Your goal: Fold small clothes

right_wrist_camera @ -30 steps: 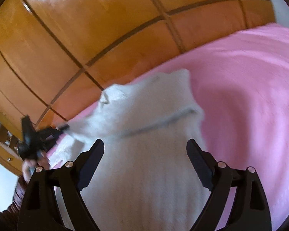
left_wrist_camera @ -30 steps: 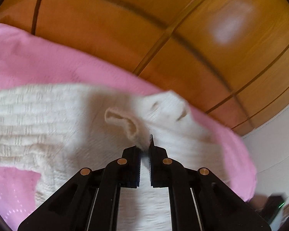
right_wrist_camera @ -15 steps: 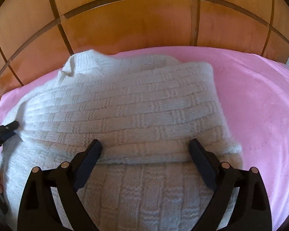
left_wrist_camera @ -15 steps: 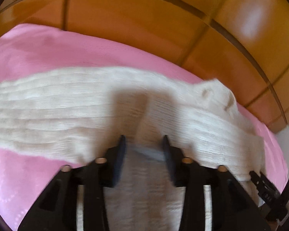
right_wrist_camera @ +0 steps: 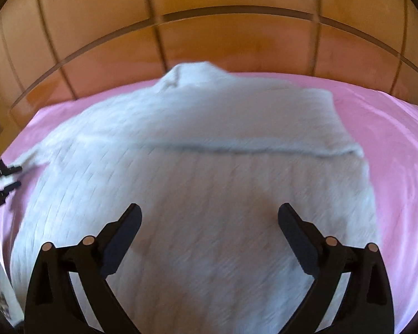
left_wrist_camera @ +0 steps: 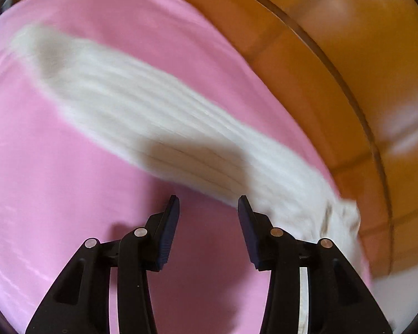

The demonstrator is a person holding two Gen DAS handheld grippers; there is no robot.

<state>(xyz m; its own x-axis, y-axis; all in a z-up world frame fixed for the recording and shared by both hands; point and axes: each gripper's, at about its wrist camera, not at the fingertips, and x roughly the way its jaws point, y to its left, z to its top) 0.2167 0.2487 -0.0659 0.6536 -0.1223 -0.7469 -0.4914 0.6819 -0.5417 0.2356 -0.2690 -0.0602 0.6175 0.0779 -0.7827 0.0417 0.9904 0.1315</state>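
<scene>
A cream knitted sweater (right_wrist_camera: 203, 183) lies on a pink sheet (right_wrist_camera: 398, 150), its upper part folded down across the body with the collar at the far edge. My right gripper (right_wrist_camera: 209, 222) is open and empty just above the sweater's lower half. My left gripper (left_wrist_camera: 207, 208) is open and empty over the pink sheet (left_wrist_camera: 55, 181), beside the sweater's edge (left_wrist_camera: 142, 111). The left gripper's tips also show in the right wrist view (right_wrist_camera: 9, 176) at the sweater's left edge. Both views are motion-blurred.
A glossy wooden panelled headboard (right_wrist_camera: 237, 44) runs along the far side of the sheet and curves around it in the left wrist view (left_wrist_camera: 348, 83). A hand and some dark objects sit at the left edge of the right wrist view.
My left gripper opened, let go of the sweater's sleeve and drew back off the sweater onto the pink sheet. The sleeve now lies folded across the body. My right gripper stayed open and pulled back slightly.
</scene>
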